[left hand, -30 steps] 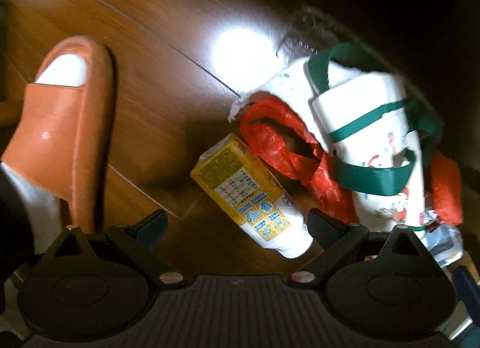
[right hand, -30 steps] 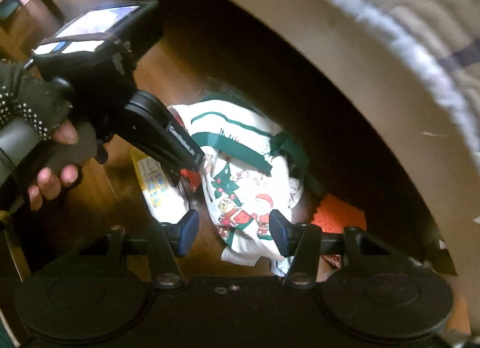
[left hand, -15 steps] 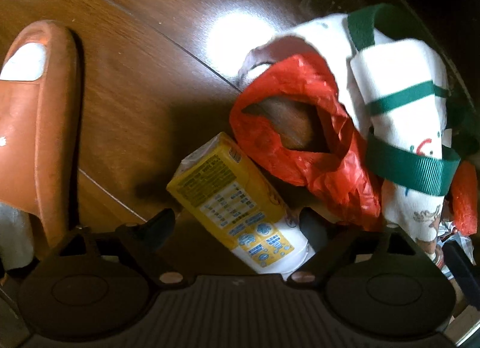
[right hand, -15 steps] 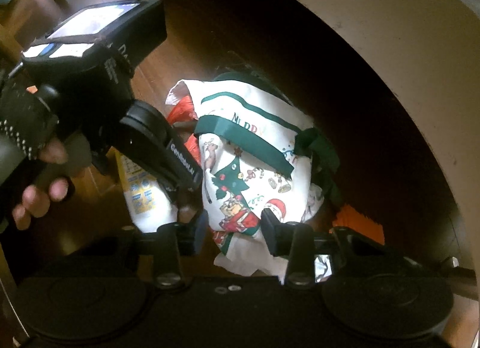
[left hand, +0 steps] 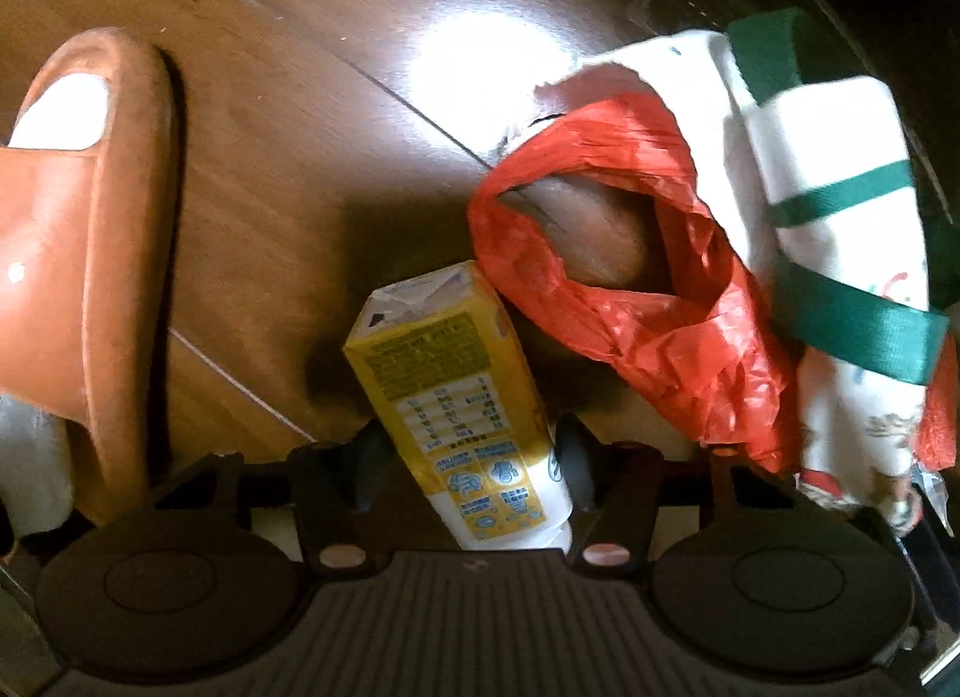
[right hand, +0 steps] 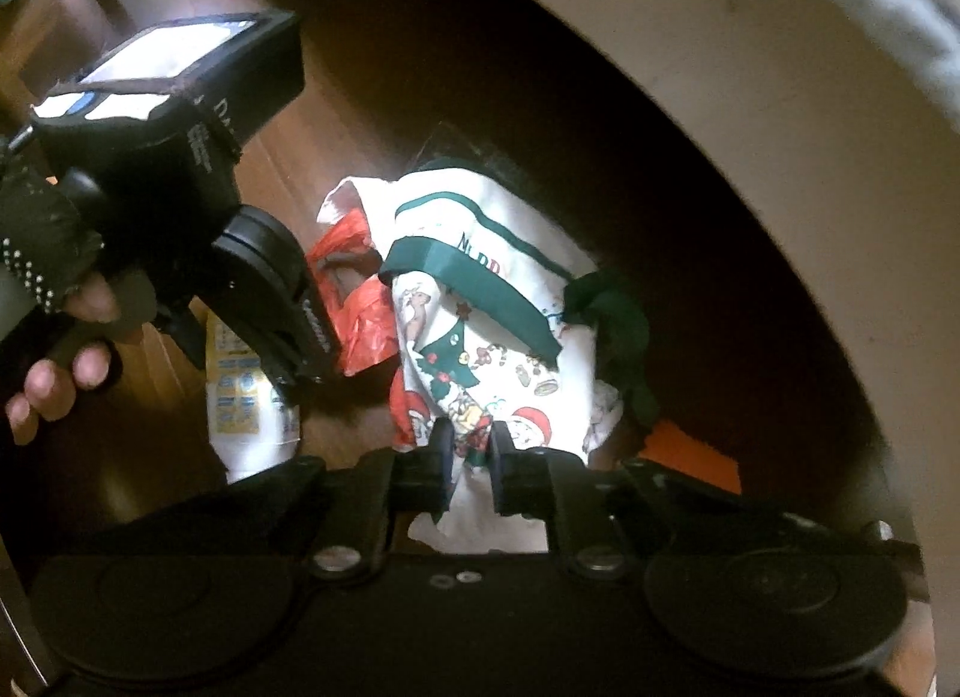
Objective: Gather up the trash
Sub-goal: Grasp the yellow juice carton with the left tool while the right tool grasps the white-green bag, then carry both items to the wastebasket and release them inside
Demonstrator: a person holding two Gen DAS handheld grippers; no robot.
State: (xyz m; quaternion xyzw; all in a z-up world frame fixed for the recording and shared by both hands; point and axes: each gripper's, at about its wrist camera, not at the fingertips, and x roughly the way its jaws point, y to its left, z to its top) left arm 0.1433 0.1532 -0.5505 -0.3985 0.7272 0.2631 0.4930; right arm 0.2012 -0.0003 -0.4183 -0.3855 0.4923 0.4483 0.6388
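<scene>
A: Since a second ago both sets of jaws have been closing: the left gripper (left hand: 468, 451) now brackets the yellow carton (left hand: 456, 397), the right gripper (right hand: 468, 445) has pinched the Christmas-print bag (right hand: 510, 337).

B: Why hold the bag?

A: Probably to steady it for the trash. The carton lies on the wood floor (left hand: 270, 126), touching the red plastic bag (left hand: 648, 301); the pads seem to press its sides.
</scene>
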